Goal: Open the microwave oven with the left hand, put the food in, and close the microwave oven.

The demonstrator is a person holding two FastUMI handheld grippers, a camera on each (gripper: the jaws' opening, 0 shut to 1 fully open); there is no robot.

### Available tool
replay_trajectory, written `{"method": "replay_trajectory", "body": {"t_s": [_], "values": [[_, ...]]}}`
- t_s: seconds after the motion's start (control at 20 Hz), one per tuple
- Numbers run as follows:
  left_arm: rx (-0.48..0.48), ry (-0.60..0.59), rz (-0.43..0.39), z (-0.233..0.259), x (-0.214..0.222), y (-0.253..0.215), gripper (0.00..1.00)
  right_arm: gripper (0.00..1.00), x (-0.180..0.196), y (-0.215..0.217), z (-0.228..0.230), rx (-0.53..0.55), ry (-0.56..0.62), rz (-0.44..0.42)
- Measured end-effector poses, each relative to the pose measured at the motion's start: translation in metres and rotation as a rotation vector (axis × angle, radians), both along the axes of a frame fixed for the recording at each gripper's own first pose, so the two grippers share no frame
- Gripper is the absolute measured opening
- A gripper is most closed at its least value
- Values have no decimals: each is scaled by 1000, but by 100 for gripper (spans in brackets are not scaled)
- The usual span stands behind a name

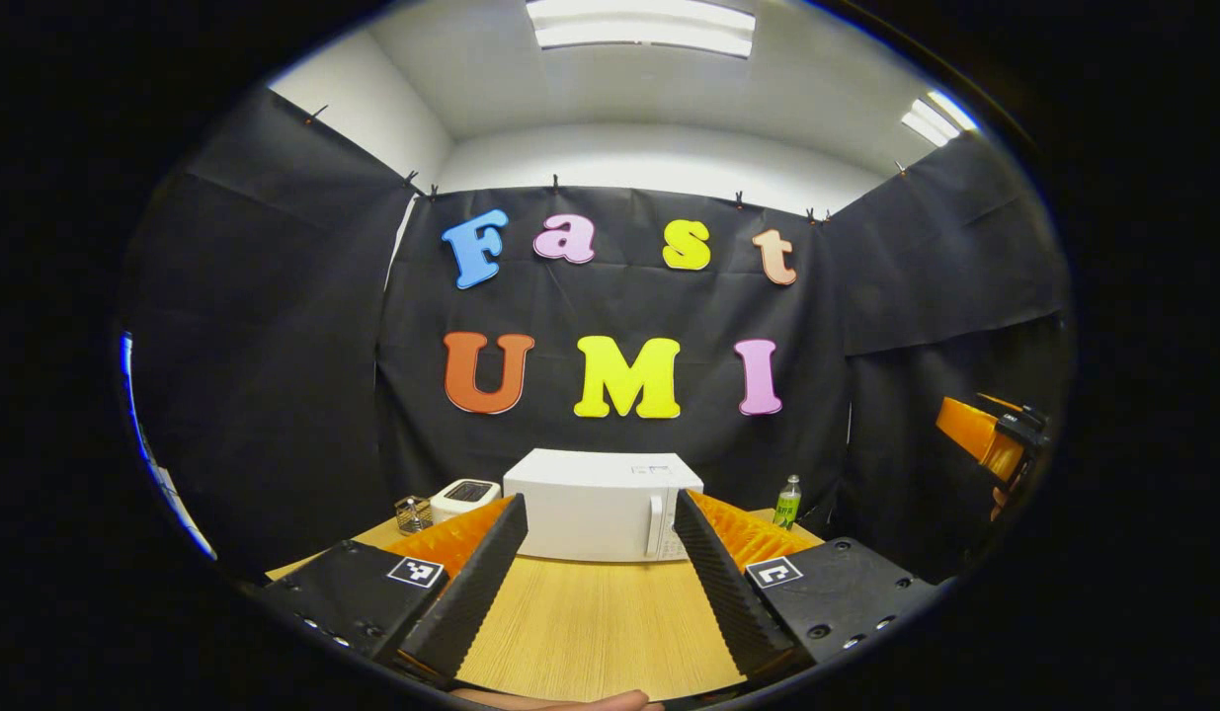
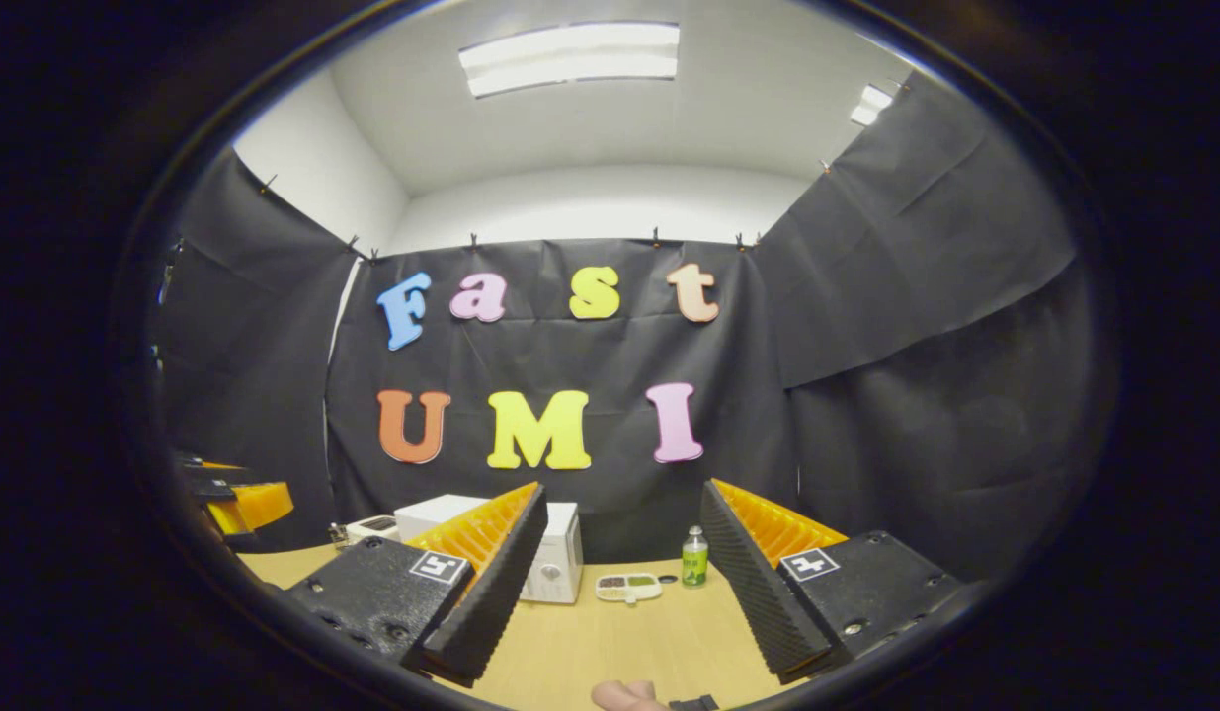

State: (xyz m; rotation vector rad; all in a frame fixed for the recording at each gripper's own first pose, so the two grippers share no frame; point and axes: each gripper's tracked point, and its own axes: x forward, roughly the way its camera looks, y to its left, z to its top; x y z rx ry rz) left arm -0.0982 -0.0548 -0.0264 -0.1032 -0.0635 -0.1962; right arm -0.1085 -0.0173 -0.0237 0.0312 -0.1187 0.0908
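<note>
Stage: start of task, nothing touched yet; door of microwave (image 1: 602, 506) was closed, judged from flush white front.
Microwave: sat at far edge of tabletop (image 1: 590, 622) against black cloth wall, handle (image 1: 655, 525) on its right side of the front, upright, facing the person, so reachable by a straight push forward.
Left tool (image 1: 600, 563): fingers spread wide, holding nothing, hovered low over tabletop and aimed at microwave, which sat framed between the 2 fingers; well apart from it. Probably lined up this way to go for the handle.
Right tool (image 2: 617, 578): fingers spread wide too, empty, hovered over tabletop farther right; also showed at right edge of left gripper view (image 1: 995, 439).
Food: white tray (image 2: 628, 587) with dark and green bits, flat on tabletop just right of microwave, near green bottle (image 2: 695, 558); sat between right tool's fingers, well apart from them. Looked staged beside the door for a short carry.
Clutter: toaster-like white box (image 1: 463, 497) and small wire item (image 1: 413, 513) left of microwave, out of the path.
Next: left tool needed to close on handle and swing door open.
Risk: thin handle, could slip; tray shallow, could tilt.
</note>
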Motion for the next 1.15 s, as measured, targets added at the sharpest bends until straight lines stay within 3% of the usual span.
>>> {"method": "replay_trajectory", "body": {"t_s": [0.25, 0.3, 0.75, 0.8, 0.85, 1.15], "values": [[14, -8, -23, 0, -2, -6, 95, 99, 6, -1, -9, 17, 33, 2], [17, -9, -28, 1, -3, -8, 95, 90, 7, -2, -11, 19, 39, 3], [24, -3, -21, -6, 0, -6, 95, 90, 8, 0, -17, 21, 53, 6], [17, 2, -19, -7, 0, -6, 84, 90, 8, 0, -18, 23, 54, 8], [14, 8, -15, -8, 1, -4, 95, 100, 8, -1, -19, 22, 57, 10], [14, 38, 4, -21, 5, 4, 95, 100, 15, -6, -22, 36, 58, -23]]}}
